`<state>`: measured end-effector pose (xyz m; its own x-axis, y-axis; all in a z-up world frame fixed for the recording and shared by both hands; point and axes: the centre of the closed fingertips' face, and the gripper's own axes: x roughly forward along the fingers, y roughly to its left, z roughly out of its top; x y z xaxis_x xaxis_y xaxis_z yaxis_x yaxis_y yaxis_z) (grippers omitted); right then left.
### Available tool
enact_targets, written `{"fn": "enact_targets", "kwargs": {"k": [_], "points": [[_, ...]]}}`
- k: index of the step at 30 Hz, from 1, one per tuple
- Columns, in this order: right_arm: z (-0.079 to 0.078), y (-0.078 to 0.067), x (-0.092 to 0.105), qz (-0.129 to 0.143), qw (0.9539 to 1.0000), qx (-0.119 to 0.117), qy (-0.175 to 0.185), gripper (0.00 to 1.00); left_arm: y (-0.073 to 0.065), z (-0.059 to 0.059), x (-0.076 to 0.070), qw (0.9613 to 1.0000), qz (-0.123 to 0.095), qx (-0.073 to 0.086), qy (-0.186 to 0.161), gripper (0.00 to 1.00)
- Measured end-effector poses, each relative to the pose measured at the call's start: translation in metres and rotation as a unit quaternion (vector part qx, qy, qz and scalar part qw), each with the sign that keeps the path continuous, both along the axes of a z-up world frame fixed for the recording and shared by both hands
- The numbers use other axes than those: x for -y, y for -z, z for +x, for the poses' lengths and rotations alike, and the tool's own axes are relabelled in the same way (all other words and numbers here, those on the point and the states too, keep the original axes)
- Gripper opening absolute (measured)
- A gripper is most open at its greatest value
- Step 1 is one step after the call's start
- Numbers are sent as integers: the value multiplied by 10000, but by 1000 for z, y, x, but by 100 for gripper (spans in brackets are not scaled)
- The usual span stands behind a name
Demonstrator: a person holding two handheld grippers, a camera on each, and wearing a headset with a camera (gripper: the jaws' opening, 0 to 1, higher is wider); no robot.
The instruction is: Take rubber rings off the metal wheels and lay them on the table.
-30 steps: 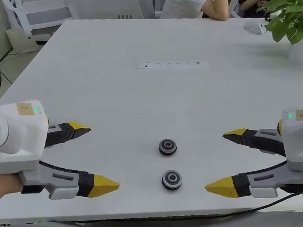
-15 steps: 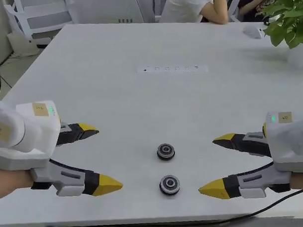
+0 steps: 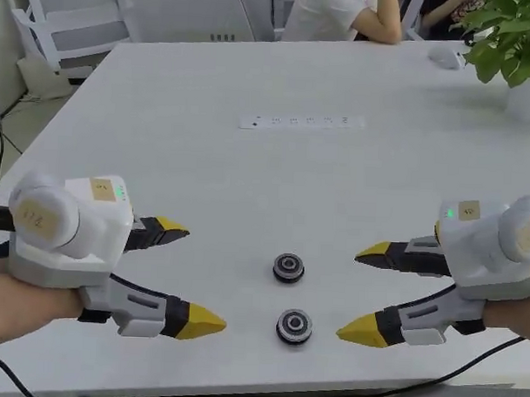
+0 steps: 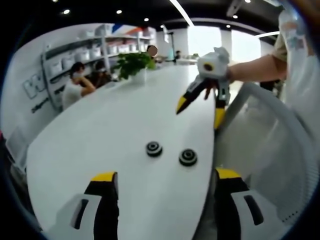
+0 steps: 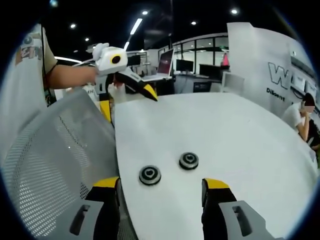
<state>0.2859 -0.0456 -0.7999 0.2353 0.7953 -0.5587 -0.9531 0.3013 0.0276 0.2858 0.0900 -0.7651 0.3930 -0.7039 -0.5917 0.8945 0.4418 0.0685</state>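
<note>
Two small metal wheels with black rubber rings lie flat on the white table (image 3: pixel 248 180). The farther wheel (image 3: pixel 289 267) (image 4: pixel 154 148) (image 5: pixel 189 160) sits just behind the nearer wheel (image 3: pixel 294 326) (image 4: pixel 188 157) (image 5: pixel 150 175), which is close to the front edge. My left gripper (image 3: pixel 188 276) (image 4: pixel 166 176) is left of them, open, with nothing between its yellow tips. On their right my right gripper (image 3: pixel 359 292) (image 5: pixel 160 183) stands open too, facing the left one. Both wheels lie between the two grippers, touched by neither. Each gripper view also shows the other gripper: the right gripper (image 4: pixel 200 111), the left gripper (image 5: pixel 127 102).
A white power strip (image 3: pixel 294 121) lies mid-table. A potted plant (image 3: pixel 510 41) stands at the far right corner, and a person (image 3: pixel 341 14) sits at the far end. A black cable (image 3: pixel 468 367) runs along the front edge. A mesh chair (image 5: pixel 55 150) is beside the table.
Both grippers have moved inward toward the two wheels, narrowing the gap between them. The wheels have stayed in place, and both grippers are still open.
</note>
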Motion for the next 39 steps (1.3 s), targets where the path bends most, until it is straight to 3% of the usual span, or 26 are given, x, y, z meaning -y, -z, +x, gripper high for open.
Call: {"fn": "enact_targets", "kwargs": {"k": [15,39], "points": [[-1,12,-3,-60,9998,-85,-144,59,9,-1,21,9992,74,-151,370,68],[-5,36,-24,-220,9975,-119,-661,44,38,-5,55,9948,274,-475,863,56]]}}
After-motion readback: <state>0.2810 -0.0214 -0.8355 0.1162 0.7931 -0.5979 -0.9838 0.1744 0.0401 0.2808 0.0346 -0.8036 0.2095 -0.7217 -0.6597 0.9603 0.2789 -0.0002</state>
